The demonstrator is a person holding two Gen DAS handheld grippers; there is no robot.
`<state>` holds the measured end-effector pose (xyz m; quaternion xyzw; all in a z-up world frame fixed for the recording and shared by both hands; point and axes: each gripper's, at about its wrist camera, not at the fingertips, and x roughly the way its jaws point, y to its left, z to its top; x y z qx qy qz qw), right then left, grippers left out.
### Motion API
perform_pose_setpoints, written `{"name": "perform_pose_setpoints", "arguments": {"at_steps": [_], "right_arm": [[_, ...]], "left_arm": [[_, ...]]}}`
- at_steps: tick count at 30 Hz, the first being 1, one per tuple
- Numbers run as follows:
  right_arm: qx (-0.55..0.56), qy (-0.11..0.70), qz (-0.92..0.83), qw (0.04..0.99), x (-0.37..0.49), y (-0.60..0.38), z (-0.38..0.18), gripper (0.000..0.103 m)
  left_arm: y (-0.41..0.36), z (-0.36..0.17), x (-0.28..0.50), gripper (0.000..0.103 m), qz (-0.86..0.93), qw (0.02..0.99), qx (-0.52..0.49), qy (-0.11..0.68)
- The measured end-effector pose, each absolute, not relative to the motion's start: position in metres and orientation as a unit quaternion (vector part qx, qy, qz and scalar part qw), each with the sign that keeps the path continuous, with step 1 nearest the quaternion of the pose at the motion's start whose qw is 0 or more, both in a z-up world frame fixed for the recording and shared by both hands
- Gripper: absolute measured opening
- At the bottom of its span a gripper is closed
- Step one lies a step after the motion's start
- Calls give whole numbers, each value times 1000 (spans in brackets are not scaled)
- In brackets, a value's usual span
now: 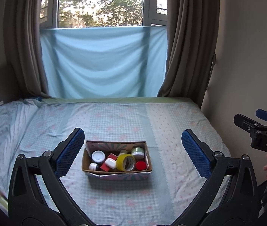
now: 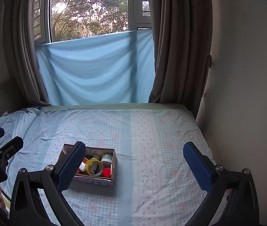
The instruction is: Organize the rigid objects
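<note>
Both jaws wide, empty: left gripper, right gripper. Box whole only from left; half-hidden at 9 o'clock from right.

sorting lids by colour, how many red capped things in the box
1: a red cap at the box's near right corner, beside the yellow tape roll. A red box lies partly buried mid-box; more may be hidden underneath.

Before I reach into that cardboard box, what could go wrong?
The box sits on a soft bedsheet, so pressing down may tip or shift it. Its items are packed tight: the yellow tape roll leans on neighbours, so lifting it could jostle the red-capped jar. Both grippers are open and empty.
</note>
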<state>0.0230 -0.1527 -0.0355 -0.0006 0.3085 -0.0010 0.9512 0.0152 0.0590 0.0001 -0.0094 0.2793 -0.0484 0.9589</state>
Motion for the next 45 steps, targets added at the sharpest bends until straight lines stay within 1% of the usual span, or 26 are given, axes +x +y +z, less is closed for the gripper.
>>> {"name": "perform_pose_setpoints", "arguments": {"at_steps": [20,45], "right_arm": [[1,303,-3,953,21,-156,-36,103],[5,297,-2,955,23,-157,-35,103]], "left_arm": [[54,4,9,103,-38,966,-7,255],[52,7,12,103,-32,967,-10,252]]}}
